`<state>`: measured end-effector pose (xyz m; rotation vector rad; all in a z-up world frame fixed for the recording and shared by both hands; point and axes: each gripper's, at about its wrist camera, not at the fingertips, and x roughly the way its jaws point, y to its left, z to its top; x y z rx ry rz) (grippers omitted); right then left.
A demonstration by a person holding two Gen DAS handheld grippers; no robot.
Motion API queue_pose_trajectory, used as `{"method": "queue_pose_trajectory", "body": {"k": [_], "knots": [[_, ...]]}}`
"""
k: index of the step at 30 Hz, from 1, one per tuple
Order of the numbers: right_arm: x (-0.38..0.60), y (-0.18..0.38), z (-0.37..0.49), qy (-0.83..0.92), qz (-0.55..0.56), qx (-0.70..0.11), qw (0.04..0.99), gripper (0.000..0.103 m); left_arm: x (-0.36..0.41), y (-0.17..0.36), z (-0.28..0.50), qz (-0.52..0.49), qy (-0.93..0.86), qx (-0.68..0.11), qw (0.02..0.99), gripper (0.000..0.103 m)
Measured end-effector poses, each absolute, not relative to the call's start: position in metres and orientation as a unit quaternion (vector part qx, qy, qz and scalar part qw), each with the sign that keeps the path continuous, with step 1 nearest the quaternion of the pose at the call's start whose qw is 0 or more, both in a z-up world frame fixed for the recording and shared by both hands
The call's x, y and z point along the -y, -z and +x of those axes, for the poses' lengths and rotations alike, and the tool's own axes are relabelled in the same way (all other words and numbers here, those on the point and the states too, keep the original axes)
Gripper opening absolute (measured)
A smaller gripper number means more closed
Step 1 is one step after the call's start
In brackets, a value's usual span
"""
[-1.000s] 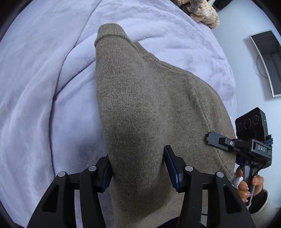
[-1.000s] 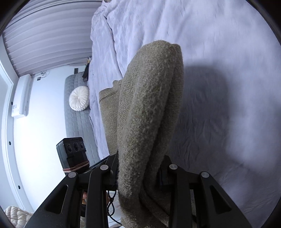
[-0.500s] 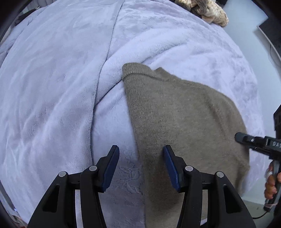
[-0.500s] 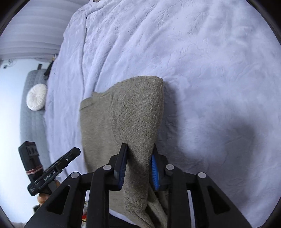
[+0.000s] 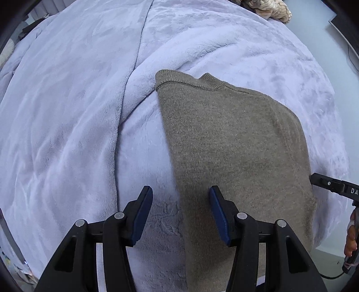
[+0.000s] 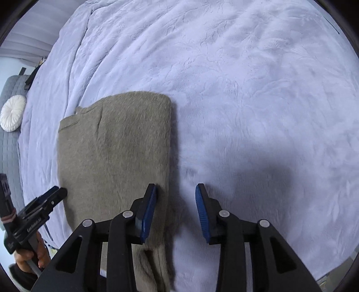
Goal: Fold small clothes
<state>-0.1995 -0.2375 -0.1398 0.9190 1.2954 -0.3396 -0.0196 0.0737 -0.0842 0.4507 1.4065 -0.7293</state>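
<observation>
A folded olive-brown knit sweater [image 5: 233, 143] lies flat on the lavender blanket [image 5: 67, 134], its near end hanging over the bed edge. It also shows in the right wrist view [image 6: 114, 157]. My left gripper [image 5: 180, 213] is open and empty above the sweater's left edge. My right gripper [image 6: 176, 209] is open and empty above the sweater's right edge. The right gripper's tip also shows at the right of the left wrist view [image 5: 332, 185], beside the sweater. The left gripper shows at the lower left of the right wrist view [image 6: 42, 206].
A beige knitted item [image 5: 269, 9] lies at the far end of the bed. A grey quilted couch [image 6: 10, 139] with a round white cushion [image 6: 12, 112] stands to the left of the bed. A dark monitor [image 5: 345, 29] shows at the far right.
Both grippers held the sweater up a second ago. They lowered it flat onto the blanket, opened and let it go; the left opened first, the right after.
</observation>
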Motion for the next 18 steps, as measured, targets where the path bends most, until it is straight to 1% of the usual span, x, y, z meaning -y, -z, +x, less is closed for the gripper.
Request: {"method": "queue_pose_trajectory", "body": {"k": [4, 10, 13, 18], "knots": [[0.216, 0.122, -0.206, 0.139, 0.429, -0.572, 0.685, 0.038, -0.082, 0.082, -0.031, 0.205, 0.323, -0.636, 0.670, 0.054], [0.184, 0.095, -0.200, 0.124, 0.420, -0.561, 0.703, 0.037, -0.088, 0.081, -0.040, 0.206, 0.315, -0.647, 0.664, 0.054], [0.166, 0.097, -0.186, 0.098, 0.429, -0.566, 0.697, 0.037, -0.087, 0.079, -0.041, 0.207, 0.311, -0.649, 0.663, 0.054], [0.158, 0.123, -0.178, 0.072, 0.443, -0.598, 0.664, 0.037, -0.088, 0.077, -0.043, 0.204, 0.306, -0.652, 0.663, 0.054]]}}
